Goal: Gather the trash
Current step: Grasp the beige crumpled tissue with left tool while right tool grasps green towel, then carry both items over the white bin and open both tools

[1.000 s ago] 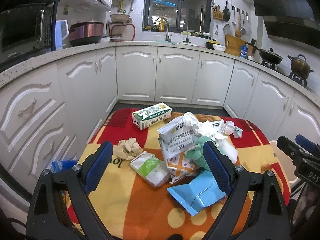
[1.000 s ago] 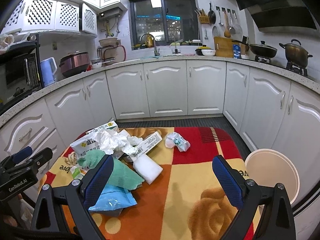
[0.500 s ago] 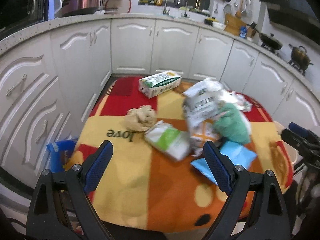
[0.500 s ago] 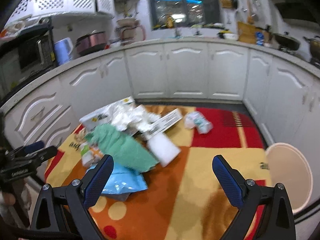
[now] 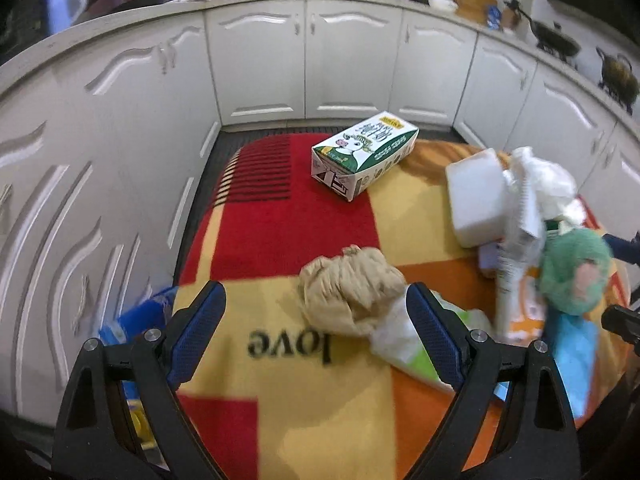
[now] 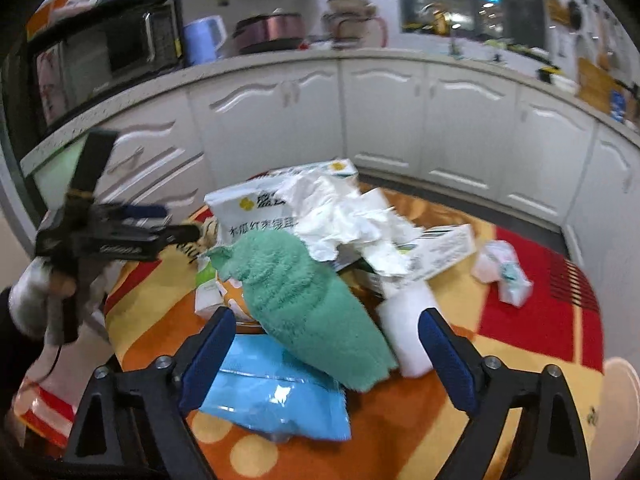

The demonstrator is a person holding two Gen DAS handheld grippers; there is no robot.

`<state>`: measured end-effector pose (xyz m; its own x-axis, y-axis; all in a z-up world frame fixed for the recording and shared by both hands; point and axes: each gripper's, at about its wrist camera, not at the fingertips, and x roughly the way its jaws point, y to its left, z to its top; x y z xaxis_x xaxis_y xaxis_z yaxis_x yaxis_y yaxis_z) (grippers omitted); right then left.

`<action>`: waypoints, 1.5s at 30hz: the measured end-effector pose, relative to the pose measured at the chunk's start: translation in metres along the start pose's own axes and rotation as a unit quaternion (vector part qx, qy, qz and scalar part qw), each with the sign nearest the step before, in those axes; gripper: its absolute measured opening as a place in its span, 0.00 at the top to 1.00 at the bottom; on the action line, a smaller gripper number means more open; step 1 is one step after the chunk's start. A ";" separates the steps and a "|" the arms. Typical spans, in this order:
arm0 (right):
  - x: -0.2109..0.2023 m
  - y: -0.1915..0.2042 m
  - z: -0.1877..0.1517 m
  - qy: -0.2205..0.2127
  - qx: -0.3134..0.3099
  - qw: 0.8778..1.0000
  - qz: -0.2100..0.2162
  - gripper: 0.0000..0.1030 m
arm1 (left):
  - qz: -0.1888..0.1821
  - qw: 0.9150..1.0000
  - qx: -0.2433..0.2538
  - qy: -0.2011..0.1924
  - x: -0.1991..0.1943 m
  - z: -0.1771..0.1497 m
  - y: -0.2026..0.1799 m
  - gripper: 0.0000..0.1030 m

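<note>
Left wrist view: left tongs [image 5: 316, 328] spread, empty, above the crumpled tan paper wad [image 5: 352, 288] mid-worktop, green-and-white carton [image 5: 364, 154] by the far edge; right wrist view: right tongs [image 6: 326, 354] spread, just narrowing, over the fuzzy green cloth [image 6: 312, 304] atop the light-blue plastic pouch [image 6: 272, 400].

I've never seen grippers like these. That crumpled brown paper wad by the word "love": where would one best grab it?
Probably across its bulging middle, coming down from above and the near side. The brown paper wad is a soft, rounded lump sitting free on the cloth, and the open left gripper already frames it, though a white-and-green packet touches its right side.
</note>
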<state>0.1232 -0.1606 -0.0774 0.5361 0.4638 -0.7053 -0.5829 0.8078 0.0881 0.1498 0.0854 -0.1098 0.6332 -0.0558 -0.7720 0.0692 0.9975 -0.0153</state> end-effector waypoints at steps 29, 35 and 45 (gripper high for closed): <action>-0.077 -0.006 -0.015 -0.075 0.009 0.996 0.038 0.58 | -0.111 0.993 0.010 -0.038 -0.088 0.014 -0.044 0.70; -0.108 -0.041 -0.036 -0.081 0.049 0.995 -0.010 0.58 | -0.161 0.985 0.044 -0.042 -0.105 0.021 -0.119 0.70; -0.144 -0.114 -0.077 -0.063 0.116 0.987 -0.090 0.58 | -0.193 0.976 0.094 -0.027 -0.090 0.029 -0.237 0.70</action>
<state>0.0655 -0.3472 -0.0399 0.6982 0.3341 -0.6332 -0.3232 0.9363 0.1376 0.0989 -0.1470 -0.0185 0.5718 -0.4327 -0.6970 0.4476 0.8766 -0.1770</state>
